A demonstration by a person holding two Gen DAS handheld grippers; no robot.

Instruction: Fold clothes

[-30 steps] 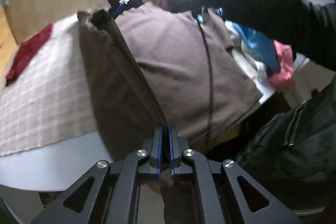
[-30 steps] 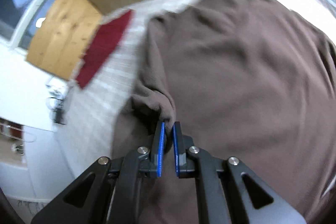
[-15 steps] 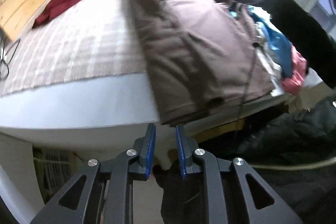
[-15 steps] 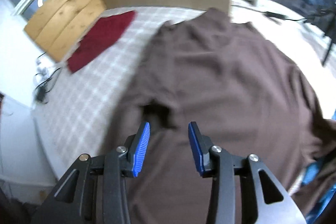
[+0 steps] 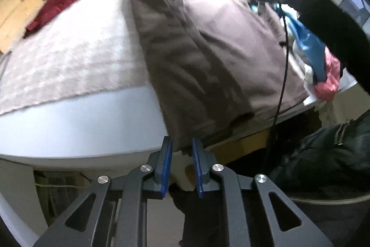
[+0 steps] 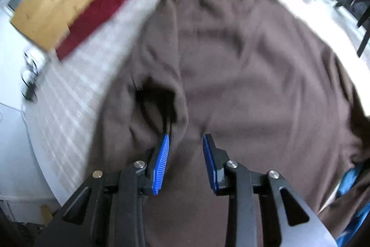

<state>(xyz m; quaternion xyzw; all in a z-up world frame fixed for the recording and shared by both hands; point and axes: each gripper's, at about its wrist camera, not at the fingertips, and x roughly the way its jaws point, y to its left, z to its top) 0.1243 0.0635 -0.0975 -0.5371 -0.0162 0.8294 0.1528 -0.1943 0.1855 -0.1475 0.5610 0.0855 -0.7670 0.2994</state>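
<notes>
Lying across the middle of both frames, the brown shirt (image 5: 215, 45) covers the checked cloth (image 5: 69, 57) on the white worktop (image 5: 81, 126), one side folded over. The left claw (image 5: 181, 147), slightly parted, has just been closing at the hem, pads not gripping. The right claw (image 6: 186, 142), parted wider and also just closing, holds nothing above the sleeve opening (image 6: 155, 96).

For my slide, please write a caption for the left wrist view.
Open left gripper at the table edge, brown shirt folded lengthwise on a checked cloth.
</notes>
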